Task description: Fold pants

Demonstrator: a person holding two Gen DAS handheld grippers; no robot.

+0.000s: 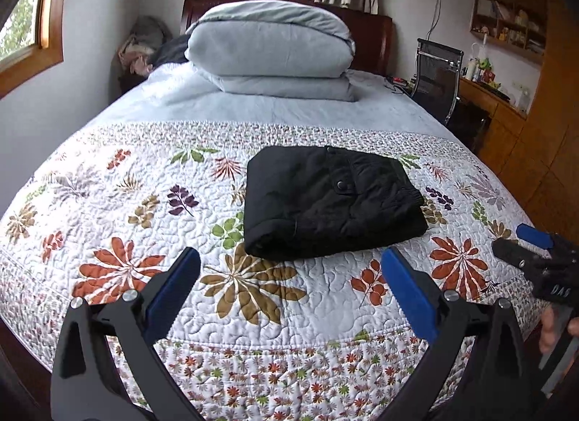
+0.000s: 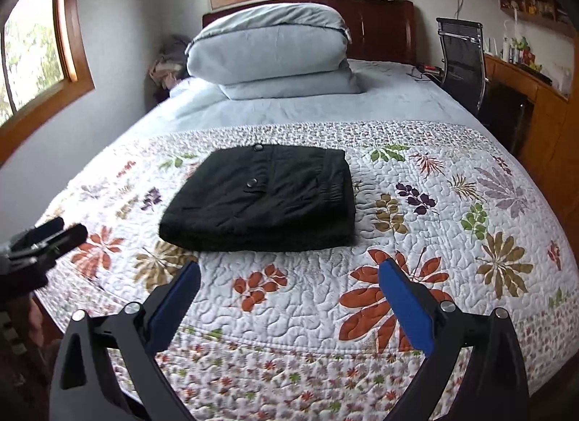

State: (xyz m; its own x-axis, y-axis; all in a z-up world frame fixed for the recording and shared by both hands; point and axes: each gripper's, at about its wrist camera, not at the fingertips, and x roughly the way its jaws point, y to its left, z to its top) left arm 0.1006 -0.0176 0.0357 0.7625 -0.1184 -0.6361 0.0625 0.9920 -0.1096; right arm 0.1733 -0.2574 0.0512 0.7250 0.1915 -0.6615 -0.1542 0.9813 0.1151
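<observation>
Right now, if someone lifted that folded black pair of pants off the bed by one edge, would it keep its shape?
Probably not. The black pants are soft quilted cloth in loose stacked layers, so they would likely flop open. They look thick and padded, so perhaps fairly hefty. On the textured floral quilt, they would probably drag and bunch rather than slide.

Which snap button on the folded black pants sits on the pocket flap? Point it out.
The nearer snap button, mid-panel on the black pants; the other snap sits at their far edge.

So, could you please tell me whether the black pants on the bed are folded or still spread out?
Folded: the black pants lie as a compact stacked rectangle on the floral quilt, with layered edges showing along the near side.
</observation>
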